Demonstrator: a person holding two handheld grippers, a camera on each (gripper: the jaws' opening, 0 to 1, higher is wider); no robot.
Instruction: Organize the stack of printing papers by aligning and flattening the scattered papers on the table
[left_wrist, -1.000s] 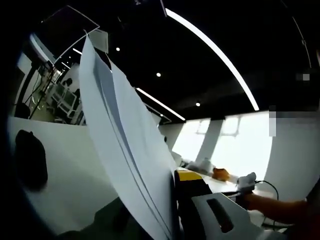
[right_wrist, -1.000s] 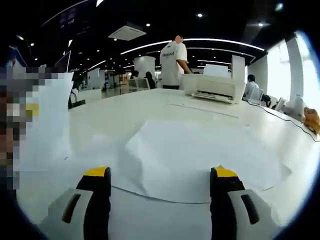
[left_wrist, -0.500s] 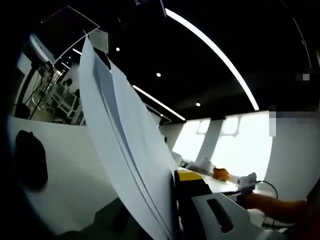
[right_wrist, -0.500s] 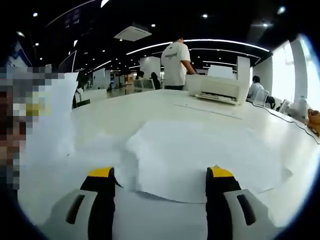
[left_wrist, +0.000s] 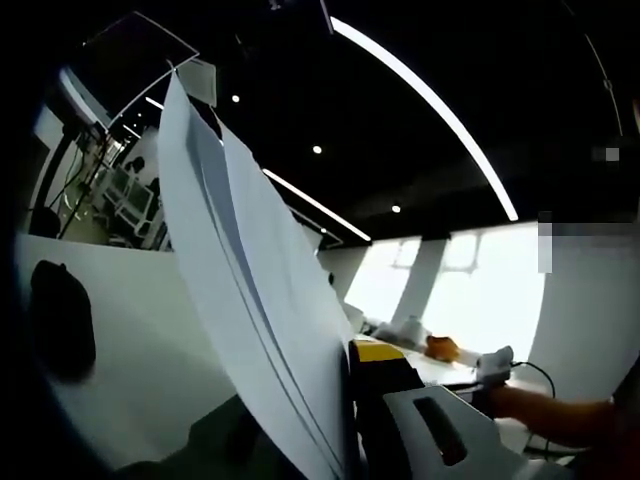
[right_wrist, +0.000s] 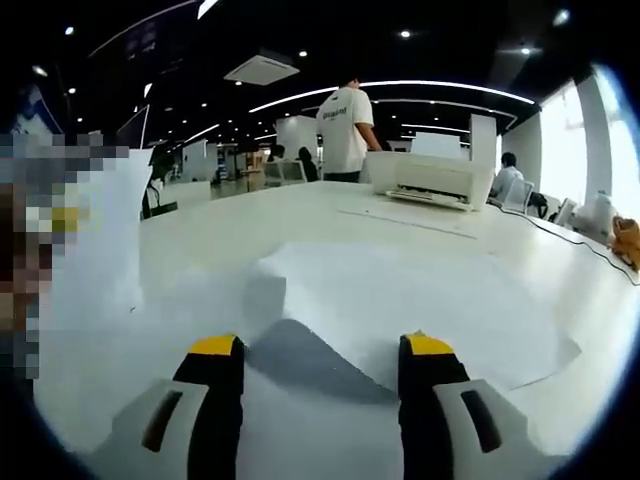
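In the left gripper view, the left gripper is clamped on a few white sheets, held upright on edge, rising from between its jaws toward the ceiling. In the right gripper view, the right gripper has its jaws parted, holding nothing, low over the white table. A loose paper lies on the table just ahead of its tips, near edge lifted above a shadow. A printer sits farther back.

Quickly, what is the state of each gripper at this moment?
Left gripper: shut on a bundle of paper sheets, held upright.
Right gripper: open, holding nothing, low over the loose paper on the table.
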